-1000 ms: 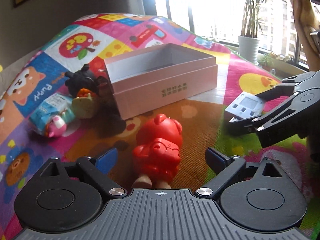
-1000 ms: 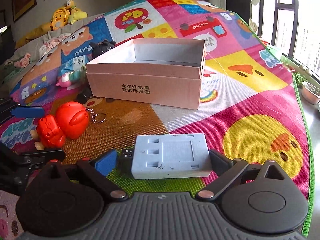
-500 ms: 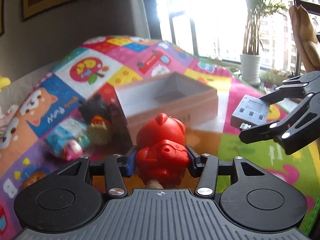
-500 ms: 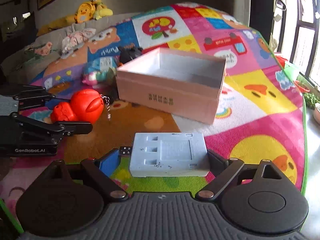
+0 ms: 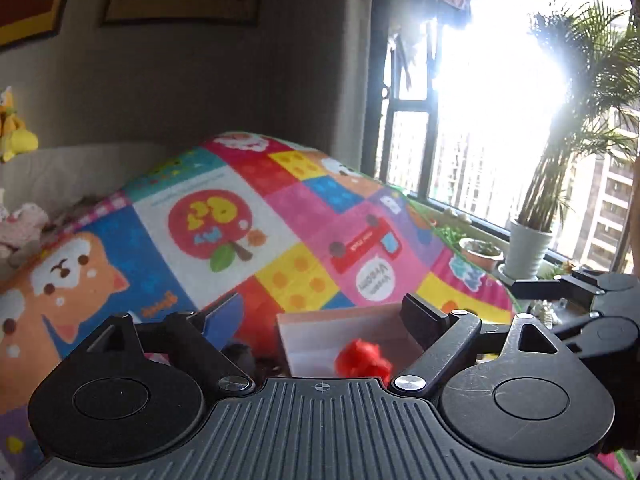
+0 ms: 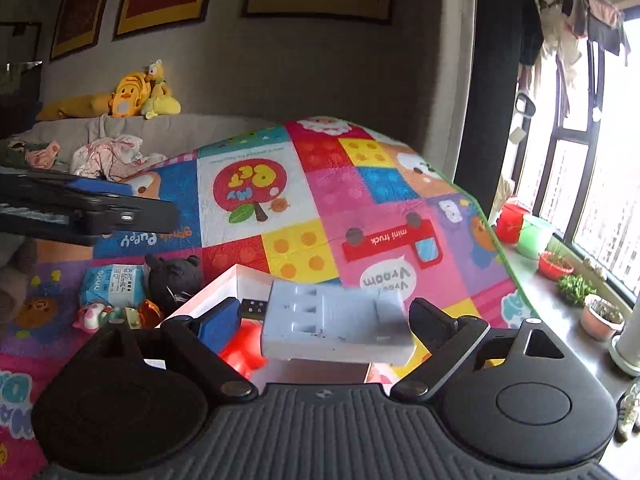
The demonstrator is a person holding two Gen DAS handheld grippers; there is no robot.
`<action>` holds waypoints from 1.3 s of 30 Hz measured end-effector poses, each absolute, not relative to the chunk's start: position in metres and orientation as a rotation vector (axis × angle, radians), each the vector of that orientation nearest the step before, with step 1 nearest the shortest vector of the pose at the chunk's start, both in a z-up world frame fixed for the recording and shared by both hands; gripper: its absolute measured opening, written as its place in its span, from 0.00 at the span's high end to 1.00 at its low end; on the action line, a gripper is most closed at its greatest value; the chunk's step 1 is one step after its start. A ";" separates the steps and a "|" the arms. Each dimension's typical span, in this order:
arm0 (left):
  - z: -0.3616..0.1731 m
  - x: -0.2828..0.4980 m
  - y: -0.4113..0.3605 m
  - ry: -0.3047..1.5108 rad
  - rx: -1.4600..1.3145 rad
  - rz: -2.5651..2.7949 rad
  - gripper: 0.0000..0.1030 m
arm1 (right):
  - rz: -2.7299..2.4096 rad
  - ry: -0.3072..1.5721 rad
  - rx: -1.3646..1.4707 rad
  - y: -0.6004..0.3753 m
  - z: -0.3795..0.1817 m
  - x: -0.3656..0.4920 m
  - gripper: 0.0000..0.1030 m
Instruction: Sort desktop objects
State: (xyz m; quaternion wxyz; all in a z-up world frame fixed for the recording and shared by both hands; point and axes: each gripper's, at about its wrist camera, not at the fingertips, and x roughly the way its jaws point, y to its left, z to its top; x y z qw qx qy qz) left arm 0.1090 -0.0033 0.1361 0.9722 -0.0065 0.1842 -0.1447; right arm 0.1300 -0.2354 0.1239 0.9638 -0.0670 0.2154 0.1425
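**Op:** Mat first: the patchwork play mat (image 6: 360,184) fills both views, and we're up off it now, over the pink box (image 5: 320,332) at near centre.

**Spotter:** What's changed?

**Op:** Half a second ago my left tongs (image 5: 322,304) were clamped on the red toy (image 5: 362,362). Now they're spread wide with nothing between them, and the toy lies inside the box, near its right wall. I'd call that one sorted.

**Spotter:** And the right side?

**Op:** My right tongs (image 6: 326,312) have carried the grey charger block (image 6: 336,324) from low over the mat to above the box. It sits between the fingers, tilted and smeared at its right end. Each finger is hard against it, but I can't tell whether they're pinching or have just let go.

**Spotter:** What's next?

**Op:** My guess is that it drops in beside the toy.
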 end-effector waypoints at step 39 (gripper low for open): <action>0.024 0.060 0.064 0.521 0.098 0.010 0.05 | 0.363 0.609 -0.330 -0.187 0.034 0.026 0.60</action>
